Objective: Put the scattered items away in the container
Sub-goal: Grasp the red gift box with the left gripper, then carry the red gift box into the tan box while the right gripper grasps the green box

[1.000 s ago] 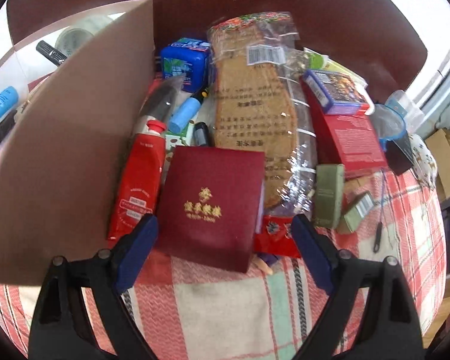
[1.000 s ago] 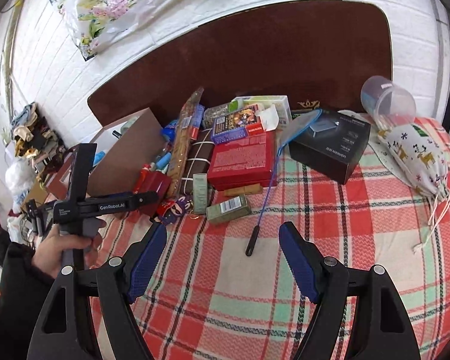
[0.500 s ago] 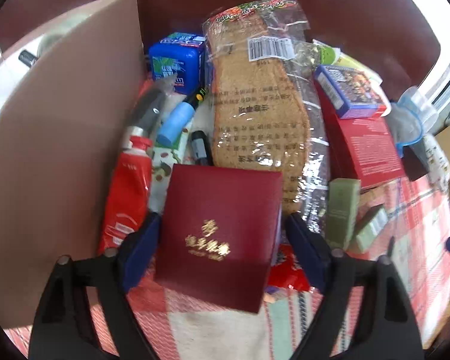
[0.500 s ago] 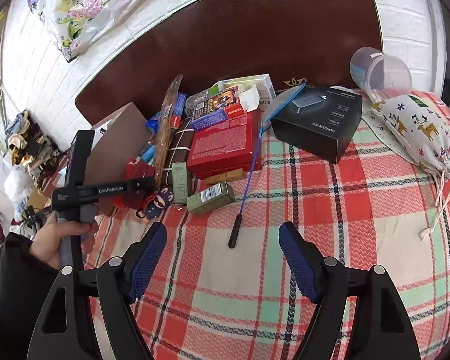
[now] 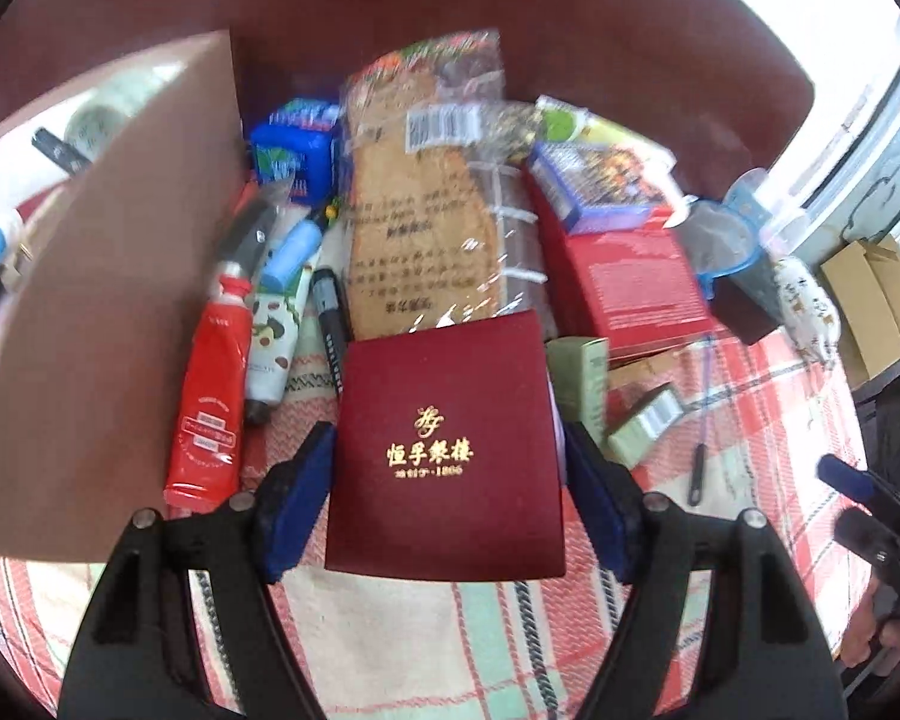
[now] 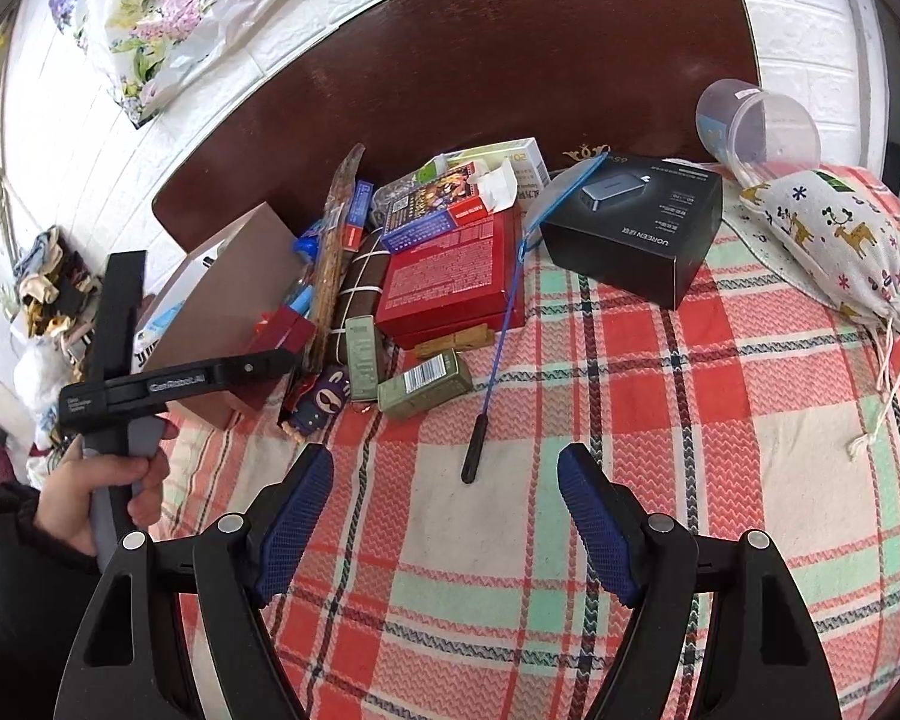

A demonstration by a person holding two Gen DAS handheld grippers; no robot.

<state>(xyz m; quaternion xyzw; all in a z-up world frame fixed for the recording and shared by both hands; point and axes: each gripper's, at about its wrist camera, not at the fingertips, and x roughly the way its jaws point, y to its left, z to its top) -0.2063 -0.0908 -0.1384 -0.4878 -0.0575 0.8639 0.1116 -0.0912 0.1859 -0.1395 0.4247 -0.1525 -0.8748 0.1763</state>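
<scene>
**Dark red box gripped above the checked cloth**

The dark red box (image 5: 447,456) with gold lettering sits between the blue pads of the left gripper (image 5: 447,498), which press on both its sides and hold it clear of the checked cloth (image 5: 426,630). Just behind it lie a bagged insole (image 5: 414,222) and a red tube (image 5: 210,402), beside the cardboard box (image 5: 108,312). The right gripper (image 6: 444,516) hangs over bare cloth, fingers spread and empty, near a blue brush (image 6: 498,348).

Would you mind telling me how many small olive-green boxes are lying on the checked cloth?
2. One green box lies left of the big red box; the barcoded green box lies in front of it. Others may be hidden.
</scene>
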